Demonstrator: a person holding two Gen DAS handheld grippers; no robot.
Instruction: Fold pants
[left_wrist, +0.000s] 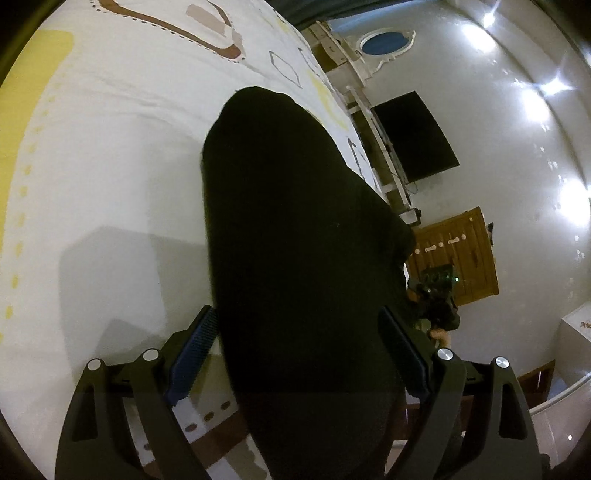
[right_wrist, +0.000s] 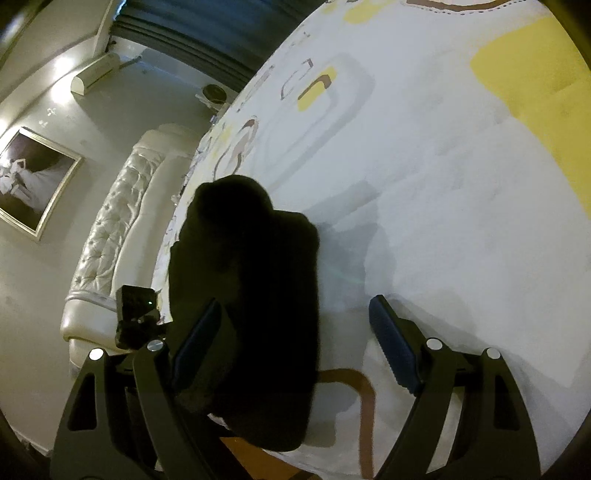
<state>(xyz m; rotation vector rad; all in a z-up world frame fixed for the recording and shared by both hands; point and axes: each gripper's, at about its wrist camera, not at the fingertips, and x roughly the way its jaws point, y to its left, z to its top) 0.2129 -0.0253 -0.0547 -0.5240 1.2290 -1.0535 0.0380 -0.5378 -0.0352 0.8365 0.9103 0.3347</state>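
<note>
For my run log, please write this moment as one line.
task: fold pants | black pants lying on patterned bed sheet | left gripper: open, fingers either side of pants | right gripper: open, over pants | grasp: none

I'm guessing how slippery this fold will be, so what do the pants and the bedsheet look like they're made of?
The black pants look like a soft, matte knit or fleece, though they are too dark to show any weave: no sheen, rounded bulky edges. The bedsheet looks like thin printed woven cotton or a blend: flat, matte, with fine wrinkles.
</note>
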